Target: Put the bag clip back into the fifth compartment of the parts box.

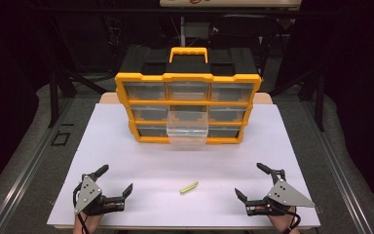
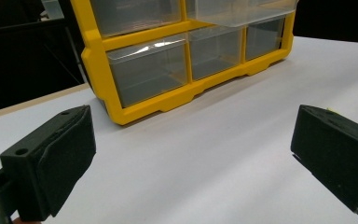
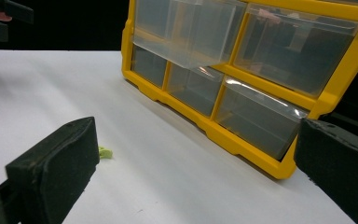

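Two tongs sit at the near edge of my white counter (image 1: pixel 126 146), one at each corner, and both stand wide with nothing between the jaws. From the high view I see my left tongs (image 1: pixel 114 179) low on the left, jaws spread and pointing inward toward the middle. My right tongs (image 1: pixel 254 180) mirror them on the right, equally spread. Between the two, nearer the front than the back, lies a small yellow-green piece (image 1: pixel 189 187), slim and slightly angled, well apart from either pair of jaws. In the right gripper view I catch a bit of it peeking out just beside one jaw, lying flat on the counter (image 3: pixel 104 152).

At the back of the counter stands a yellow organizer (image 1: pixel 187 77) with a black top and a yellow handle. It holds three rows of three clear drawers. The middle drawer (image 1: pixel 187 127) of the centre row is pulled out toward me and overhangs the row below. In the left gripper view the yellow frame (image 2: pixel 102 79) fills the upper part of the picture, with bare counter between it and my jaws. I cannot tell whether any drawer has contents.
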Demonstrator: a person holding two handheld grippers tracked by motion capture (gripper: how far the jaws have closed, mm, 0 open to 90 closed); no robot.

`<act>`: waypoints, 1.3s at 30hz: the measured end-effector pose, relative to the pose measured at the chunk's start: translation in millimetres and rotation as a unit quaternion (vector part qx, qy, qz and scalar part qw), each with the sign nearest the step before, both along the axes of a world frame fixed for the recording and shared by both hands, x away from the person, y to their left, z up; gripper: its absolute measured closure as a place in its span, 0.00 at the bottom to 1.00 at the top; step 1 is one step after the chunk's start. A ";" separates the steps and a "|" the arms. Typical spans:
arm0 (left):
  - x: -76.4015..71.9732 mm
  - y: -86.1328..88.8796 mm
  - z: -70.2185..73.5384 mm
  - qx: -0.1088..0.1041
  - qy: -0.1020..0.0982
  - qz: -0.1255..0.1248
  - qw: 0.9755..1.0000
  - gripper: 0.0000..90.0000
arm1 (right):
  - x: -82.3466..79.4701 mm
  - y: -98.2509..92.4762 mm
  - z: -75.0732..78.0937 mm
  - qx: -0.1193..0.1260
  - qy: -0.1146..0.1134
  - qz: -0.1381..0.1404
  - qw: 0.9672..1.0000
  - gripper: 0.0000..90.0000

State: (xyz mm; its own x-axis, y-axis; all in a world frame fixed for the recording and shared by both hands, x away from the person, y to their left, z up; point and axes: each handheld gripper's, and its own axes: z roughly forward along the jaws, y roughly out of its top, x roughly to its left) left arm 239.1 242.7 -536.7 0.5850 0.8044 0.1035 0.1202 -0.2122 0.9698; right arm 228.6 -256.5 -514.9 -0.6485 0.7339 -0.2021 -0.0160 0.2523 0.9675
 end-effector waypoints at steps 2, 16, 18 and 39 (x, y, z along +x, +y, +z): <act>-0.4 0.0 0.3 0.002 0.000 0.001 1.000 0.00 | -0.2 -0.2 0.1 -0.001 0.000 0.000 1.000 0.00; 2.0 -12.4 -0.3 0.025 0.016 -0.008 1.000 0.00 | 2.2 -1.0 0.1 -0.002 0.008 0.000 1.000 0.00; 2.2 -16.1 0.7 0.028 0.018 -0.012 0.999 0.00 | 2.3 -0.3 0.0 -0.004 0.008 0.000 1.000 0.00; 20.6 -60.3 18.3 0.073 0.075 -0.064 0.992 0.00 | 5.5 0.3 -3.1 -0.009 0.024 0.000 1.000 0.00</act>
